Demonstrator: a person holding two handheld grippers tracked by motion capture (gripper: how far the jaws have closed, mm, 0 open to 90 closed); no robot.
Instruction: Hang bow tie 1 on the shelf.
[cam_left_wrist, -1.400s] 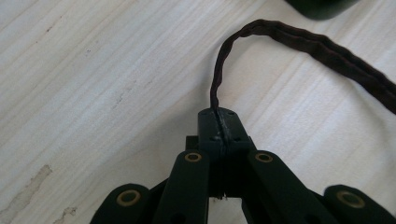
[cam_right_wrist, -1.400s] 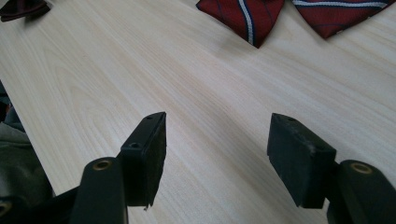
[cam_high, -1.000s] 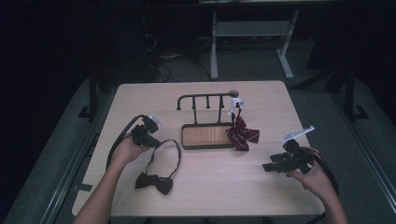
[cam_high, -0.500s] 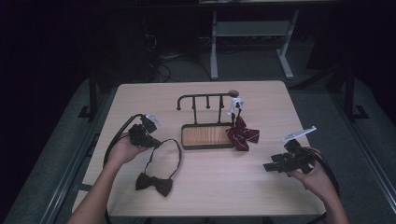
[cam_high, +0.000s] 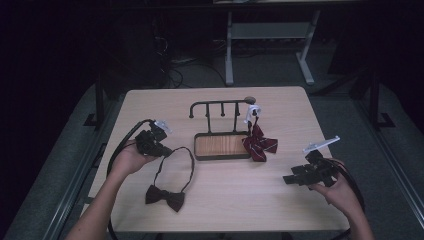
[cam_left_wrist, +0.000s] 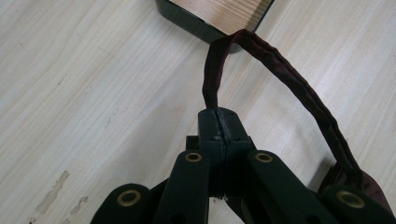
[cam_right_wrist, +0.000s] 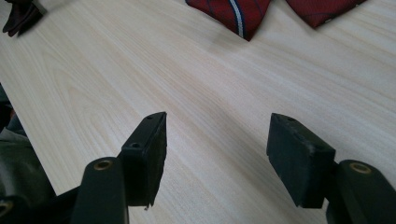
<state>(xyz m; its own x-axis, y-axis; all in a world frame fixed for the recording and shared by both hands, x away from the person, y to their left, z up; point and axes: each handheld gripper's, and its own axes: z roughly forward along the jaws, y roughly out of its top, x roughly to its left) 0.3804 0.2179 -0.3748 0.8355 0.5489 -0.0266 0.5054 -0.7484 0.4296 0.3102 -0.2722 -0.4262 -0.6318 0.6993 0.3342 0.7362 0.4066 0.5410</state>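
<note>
The pale wooden table (cam_high: 220, 200) carries, near its middle, a dark rack (cam_high: 222, 127) — a wood-lined tray with a hooked rail rising behind it. A red striped bow tie (cam_high: 259, 145) already hangs from the rail's right end, its wings drooping onto the tabletop beside the tray.

The work in hand looks like hanging the second tie. The dark bow tie (cam_high: 165, 196) lies on the table well to the left of the rack and nearer the person, its neck strap (cam_high: 186, 161) looping up toward the tray. The left gripper (cam_high: 161, 148) has its jaws pressed together on that strap; in the left gripper view the band (cam_left_wrist: 280, 74) arches out of the closed tips and back down to the knot, with the tray's corner just beyond. So the step is the lift: the strap is pinched, the bow itself not yet off the table.

The right gripper (cam_high: 291, 179) rests low at the table's right side, jaws apart with nothing between them.

Next, I judge, the left hand must raise the strap clear and carry its loop over a free hook — keeping the loop open enough to slip on, perhaps with the right gripper's help.
</note>
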